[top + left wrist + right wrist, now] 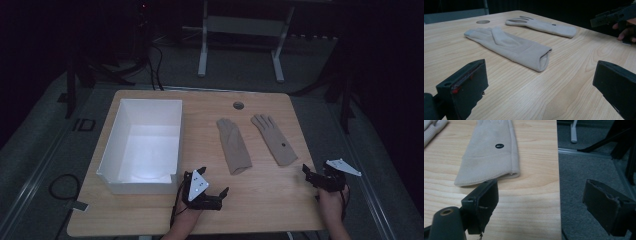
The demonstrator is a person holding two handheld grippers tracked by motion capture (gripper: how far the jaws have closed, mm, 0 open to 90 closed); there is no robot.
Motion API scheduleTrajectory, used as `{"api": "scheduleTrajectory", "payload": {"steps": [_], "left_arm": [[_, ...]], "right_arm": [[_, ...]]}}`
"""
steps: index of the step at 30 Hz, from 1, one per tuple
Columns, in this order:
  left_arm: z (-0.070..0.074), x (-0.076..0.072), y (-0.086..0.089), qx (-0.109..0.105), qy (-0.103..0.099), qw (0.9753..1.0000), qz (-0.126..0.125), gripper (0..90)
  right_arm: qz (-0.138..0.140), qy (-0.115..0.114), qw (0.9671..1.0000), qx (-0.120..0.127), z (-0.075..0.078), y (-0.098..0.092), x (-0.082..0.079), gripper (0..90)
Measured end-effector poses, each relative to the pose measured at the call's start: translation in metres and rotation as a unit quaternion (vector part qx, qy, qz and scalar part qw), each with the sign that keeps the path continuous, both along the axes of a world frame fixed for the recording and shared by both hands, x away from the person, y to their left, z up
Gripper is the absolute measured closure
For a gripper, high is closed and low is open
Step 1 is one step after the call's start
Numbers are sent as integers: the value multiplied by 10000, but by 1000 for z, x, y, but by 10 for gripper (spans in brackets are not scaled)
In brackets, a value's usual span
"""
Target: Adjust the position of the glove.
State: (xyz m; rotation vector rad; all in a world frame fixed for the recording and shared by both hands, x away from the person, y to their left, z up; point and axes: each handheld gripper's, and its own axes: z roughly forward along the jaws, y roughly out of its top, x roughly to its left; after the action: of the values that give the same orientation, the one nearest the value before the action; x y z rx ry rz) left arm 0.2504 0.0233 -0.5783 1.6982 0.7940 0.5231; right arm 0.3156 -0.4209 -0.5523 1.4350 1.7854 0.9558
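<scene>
Item: two beige gloves, lying flat mid-surface right of the white bin [142, 145]. We are holding left gripper [214, 192] and right gripper [312, 176] spread open, empty. Risk: right glove [274, 138] is nearing the surface [260, 200] edge; a dragging pinch could slide it off. Left glove [234, 145] may bunch.

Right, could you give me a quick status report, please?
Both tools, left and right, open, empty. Two beige gloves flat, untouched. White bin beside them. Nothing in the way.

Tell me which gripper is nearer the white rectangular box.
Left. The left gripper sits just off the white rectangular box, at its near right corner; the right gripper is across the table, beyond both gloves.
</scene>
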Motion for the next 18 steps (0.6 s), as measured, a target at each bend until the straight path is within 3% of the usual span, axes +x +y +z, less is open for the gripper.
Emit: {"api": "scheduleTrajectory", "payload": {"steps": [5, 10, 14, 18], "left_arm": [[0, 0, 0, 9, 2, 10000, 18, 0], [0, 0, -1, 47, -15, 10000, 4, 0], [0, -1, -1, 58, -25, 10000, 7, 0], [0, -1, -1, 51, -21, 10000, 2, 1]], "right_arm": [[68, 42, 9999, 112, -1, -2, 0, 129], [39, 65, 10000, 42, 0, 0, 0, 129], [101, 79, 9999, 58, 6, 1, 2, 120], [316, 66, 9994, 155, 23, 5, 4, 110]]}}
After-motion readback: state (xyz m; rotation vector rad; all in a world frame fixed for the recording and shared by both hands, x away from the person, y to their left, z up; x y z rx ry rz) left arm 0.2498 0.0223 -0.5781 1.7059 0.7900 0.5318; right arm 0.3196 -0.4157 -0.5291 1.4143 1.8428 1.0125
